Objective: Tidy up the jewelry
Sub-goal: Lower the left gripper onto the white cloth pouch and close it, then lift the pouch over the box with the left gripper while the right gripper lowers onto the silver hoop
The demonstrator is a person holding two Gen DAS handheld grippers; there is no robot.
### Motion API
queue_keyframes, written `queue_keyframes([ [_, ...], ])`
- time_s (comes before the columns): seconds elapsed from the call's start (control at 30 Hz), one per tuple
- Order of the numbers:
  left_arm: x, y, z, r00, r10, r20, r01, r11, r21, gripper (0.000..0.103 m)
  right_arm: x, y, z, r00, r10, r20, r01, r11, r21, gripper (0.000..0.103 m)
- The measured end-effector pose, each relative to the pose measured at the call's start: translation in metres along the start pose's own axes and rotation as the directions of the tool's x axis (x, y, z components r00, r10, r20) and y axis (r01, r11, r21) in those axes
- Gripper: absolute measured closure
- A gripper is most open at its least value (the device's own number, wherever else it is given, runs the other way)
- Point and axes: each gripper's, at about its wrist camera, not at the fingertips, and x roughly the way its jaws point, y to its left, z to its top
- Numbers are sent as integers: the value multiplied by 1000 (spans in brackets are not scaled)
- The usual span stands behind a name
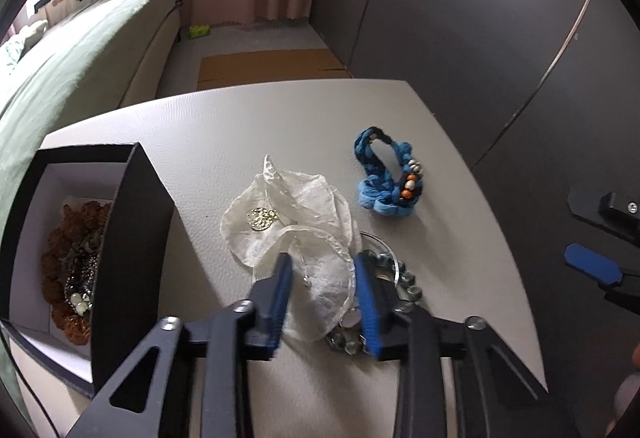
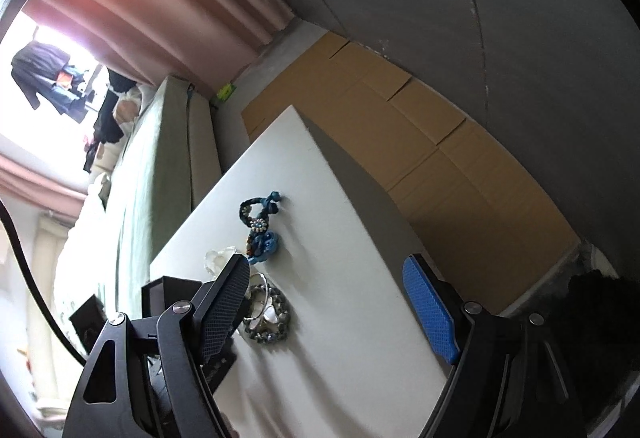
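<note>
Left gripper (image 1: pixel 322 270) is down over the white table (image 1: pixel 460 278), jaws narrowed around the near edge of a sheer white pouch (image 1: pixel 288 222); the blue pads sit either side of the fabric, but I can't tell whether they actually pinch it. A small gold charm (image 1: pixel 262 218) shows through the pouch. A bead bracelet (image 1: pixel 400 286) with a thin metal ring lies just right of the pouch, partly under the right finger. A blue braided bracelet (image 1: pixel 390 177) with orange and white beads lies farther back, apart from the pouch. A black box (image 1: pixel 132 217) with white lining stands at the table's left edge, brown bead strands (image 1: pixel 70 262) inside. Right gripper (image 2: pixel 328 280) hangs above the table's near right side, jaws wide apart, nothing between them. From its view the blue bracelet (image 2: pixel 260 226) and bead bracelet (image 2: pixel 268 318) sit ahead on the left.
</note>
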Motion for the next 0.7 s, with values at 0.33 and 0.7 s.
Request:
queue_keyframes([
  [0.33,-19,26,10,990,-125,62,130,988,-81,100,19,17,-2,1000,-13,-28,12,999,-40,22],
  [0.7,-63,59,24,967,-196,163,224,959,-173,100,49,40,-14,994,30,-107,-41,994,-105,43],
])
